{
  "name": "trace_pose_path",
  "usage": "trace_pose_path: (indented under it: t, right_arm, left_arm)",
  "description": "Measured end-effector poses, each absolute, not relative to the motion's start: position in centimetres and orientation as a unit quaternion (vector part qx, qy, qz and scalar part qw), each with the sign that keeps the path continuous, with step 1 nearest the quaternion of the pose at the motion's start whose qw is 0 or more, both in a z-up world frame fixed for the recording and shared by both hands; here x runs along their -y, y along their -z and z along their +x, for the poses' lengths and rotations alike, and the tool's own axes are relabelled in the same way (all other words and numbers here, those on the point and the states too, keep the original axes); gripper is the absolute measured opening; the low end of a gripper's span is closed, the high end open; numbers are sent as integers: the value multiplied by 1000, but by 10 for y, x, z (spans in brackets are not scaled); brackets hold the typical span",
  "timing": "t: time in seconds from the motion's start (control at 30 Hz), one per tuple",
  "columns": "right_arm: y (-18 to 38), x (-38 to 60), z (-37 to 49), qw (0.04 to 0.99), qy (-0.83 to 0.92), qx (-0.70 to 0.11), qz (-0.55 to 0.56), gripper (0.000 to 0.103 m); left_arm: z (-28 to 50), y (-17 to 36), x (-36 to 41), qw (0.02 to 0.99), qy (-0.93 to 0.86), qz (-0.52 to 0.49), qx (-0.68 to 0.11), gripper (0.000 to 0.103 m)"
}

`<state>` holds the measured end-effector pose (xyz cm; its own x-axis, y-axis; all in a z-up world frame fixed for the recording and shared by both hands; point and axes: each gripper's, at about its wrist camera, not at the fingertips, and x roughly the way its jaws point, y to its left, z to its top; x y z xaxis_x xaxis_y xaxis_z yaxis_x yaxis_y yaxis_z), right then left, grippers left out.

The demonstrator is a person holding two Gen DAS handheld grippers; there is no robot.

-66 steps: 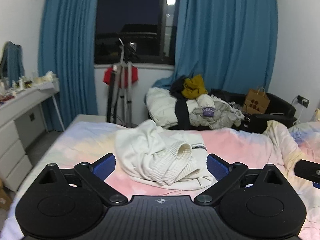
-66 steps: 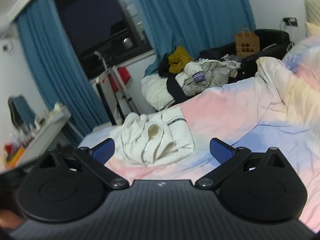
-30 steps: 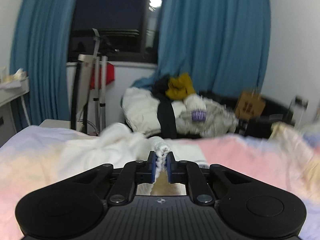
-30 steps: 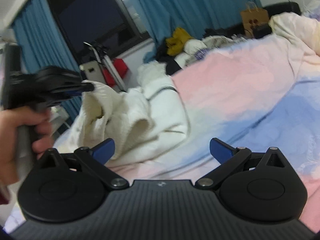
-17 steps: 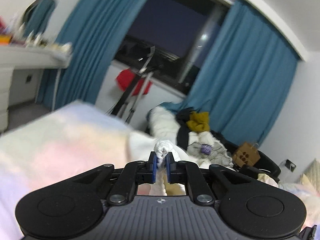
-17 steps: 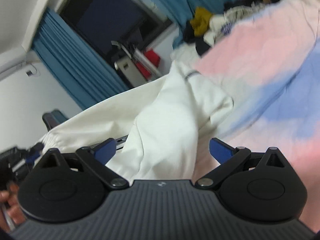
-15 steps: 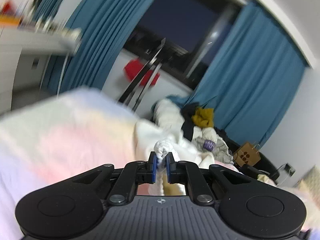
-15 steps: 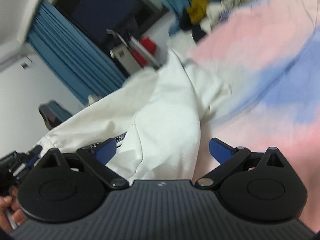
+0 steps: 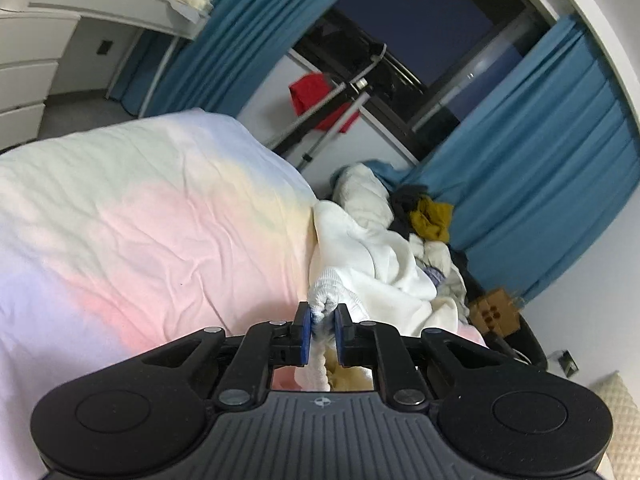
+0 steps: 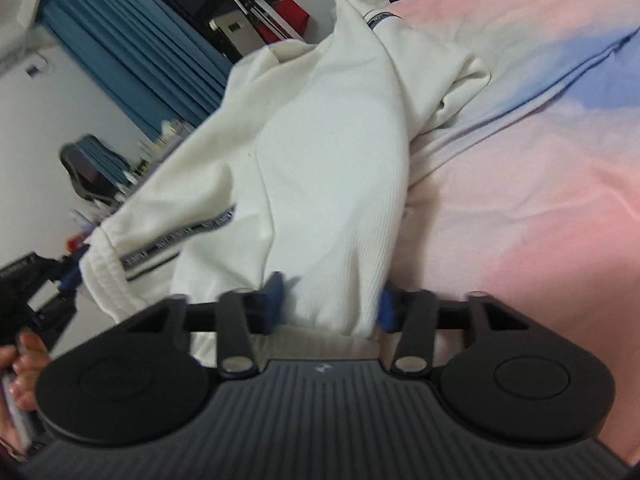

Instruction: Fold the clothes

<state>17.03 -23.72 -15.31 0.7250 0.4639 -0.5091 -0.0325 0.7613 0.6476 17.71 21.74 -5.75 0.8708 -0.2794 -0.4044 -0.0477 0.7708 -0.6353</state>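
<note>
A white garment point(image 10: 328, 152) with a dark lettered tape along one seam hangs stretched above the pastel bed point(image 10: 520, 184). My left gripper point(image 9: 322, 320) is shut on its ribbed white edge point(image 9: 326, 296), and the rest trails toward the bed's far side. In the right wrist view, that left gripper point(image 10: 69, 282) shows at the far left, held by a hand point(image 10: 22, 360). My right gripper point(image 10: 330, 306) has its blue pads point(image 10: 274, 298) pressed against both sides of a thick fold of the garment's lower edge. The pads look blurred.
A heap of clothes point(image 9: 424, 224) lies on a dark seat beyond the bed's foot, with a brown paper bag point(image 9: 494, 312) beside it. Blue curtains point(image 9: 540, 184) frame a dark window. A metal stand point(image 9: 340, 116) with a red cloth and a white desk point(image 9: 80, 12) are at the left.
My left gripper shut on the garment's ribbed edge and carried it up and leftward, stretching it out. My right gripper, open before, has narrowed onto the hanging fold.
</note>
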Motion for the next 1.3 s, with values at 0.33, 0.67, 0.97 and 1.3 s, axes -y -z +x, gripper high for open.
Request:
trace_pose_path:
  t: [0.33, 0.67, 0.97, 1.3]
  right_arm:
    - [105, 237, 120, 873, -146, -317, 340, 23]
    - [150, 229, 101, 848, -97, -399, 334, 22]
    - [147, 229, 99, 844, -101, -386, 358, 22]
    - [150, 226, 99, 853, -93, -384, 340, 22]
  left_arm:
    - [176, 75, -228, 874, 70, -395, -273, 53]
    - [179, 100, -216, 868, 27, -392, -302, 78]
    - [175, 94, -216, 861, 82, -407, -294, 80]
    - [173, 82, -206, 882, 93, -351, -299, 92]
